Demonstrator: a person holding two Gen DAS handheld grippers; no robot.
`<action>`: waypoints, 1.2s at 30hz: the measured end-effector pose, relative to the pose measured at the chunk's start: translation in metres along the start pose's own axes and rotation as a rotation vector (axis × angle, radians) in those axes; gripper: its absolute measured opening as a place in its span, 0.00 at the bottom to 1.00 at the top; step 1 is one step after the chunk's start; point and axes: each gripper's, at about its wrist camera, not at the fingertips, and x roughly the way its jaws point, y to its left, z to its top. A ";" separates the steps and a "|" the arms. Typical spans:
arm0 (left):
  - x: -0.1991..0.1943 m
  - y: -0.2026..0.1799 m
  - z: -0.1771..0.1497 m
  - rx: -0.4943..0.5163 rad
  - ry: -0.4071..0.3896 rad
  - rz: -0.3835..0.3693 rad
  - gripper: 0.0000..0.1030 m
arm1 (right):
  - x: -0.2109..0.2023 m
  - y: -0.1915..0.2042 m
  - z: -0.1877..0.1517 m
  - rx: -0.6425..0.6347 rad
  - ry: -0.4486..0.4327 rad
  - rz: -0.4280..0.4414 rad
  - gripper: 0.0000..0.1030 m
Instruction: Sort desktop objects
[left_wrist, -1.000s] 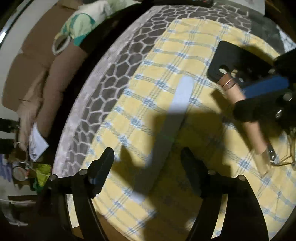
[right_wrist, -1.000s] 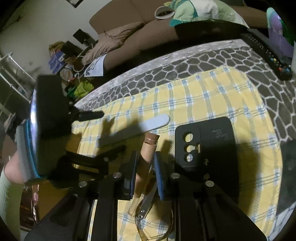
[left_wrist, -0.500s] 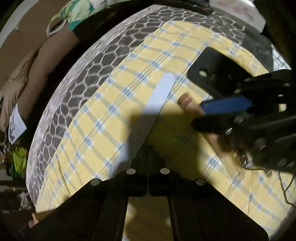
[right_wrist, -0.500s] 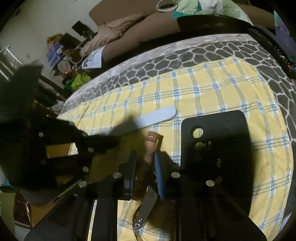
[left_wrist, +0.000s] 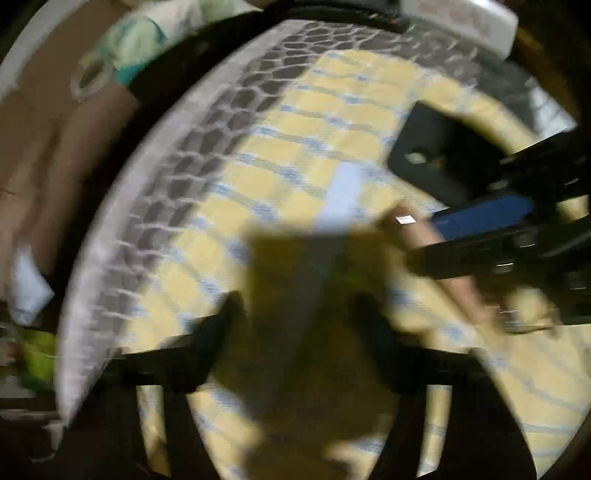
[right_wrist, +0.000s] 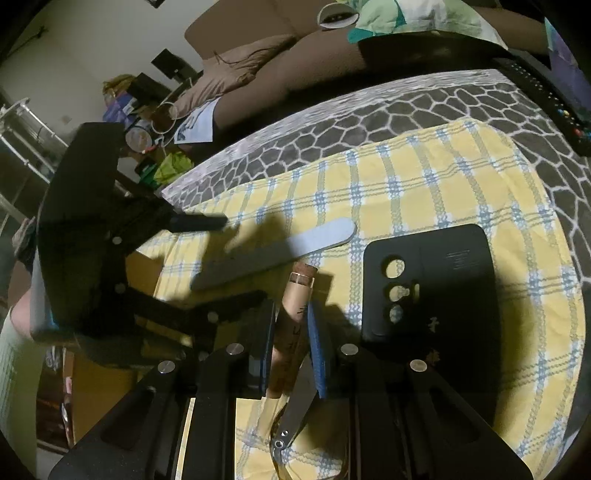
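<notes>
A tan tube with a gold band (right_wrist: 293, 314) lies on the yellow checked cloth (right_wrist: 424, 177). My right gripper (right_wrist: 291, 325) has its blue-padded jaws closed on the tube; it also shows in the blurred left wrist view (left_wrist: 417, 236). A grey nail file (right_wrist: 280, 253) lies just beyond the tube, and in the left wrist view (left_wrist: 343, 192). A black phone case (right_wrist: 436, 291) lies right of the tube. My left gripper (left_wrist: 299, 325) is open above the near end of the file, holding nothing. A metal nail clipper (right_wrist: 291, 421) lies under my right gripper.
The cloth lies on a grey honeycomb-patterned table cover (right_wrist: 369, 114). A brown sofa (right_wrist: 295, 62) with a green-white pillow (right_wrist: 406, 18) stands behind. A black remote (right_wrist: 546, 99) lies at the far right. Clutter (right_wrist: 147, 125) sits at the far left.
My left gripper was open, shut half a second ago, and is open again, moving and blurred. My right gripper stays shut on the tube, nearly still.
</notes>
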 end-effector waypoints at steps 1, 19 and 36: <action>-0.001 -0.003 -0.003 0.011 -0.004 -0.024 0.20 | -0.001 -0.001 -0.001 0.004 -0.001 0.006 0.17; -0.128 0.022 -0.070 -0.311 -0.241 0.061 0.18 | -0.042 0.029 0.001 0.004 -0.013 -0.061 0.34; -0.207 0.081 -0.311 -0.814 -0.342 0.043 0.18 | 0.001 0.069 0.002 -0.112 0.025 -0.249 0.13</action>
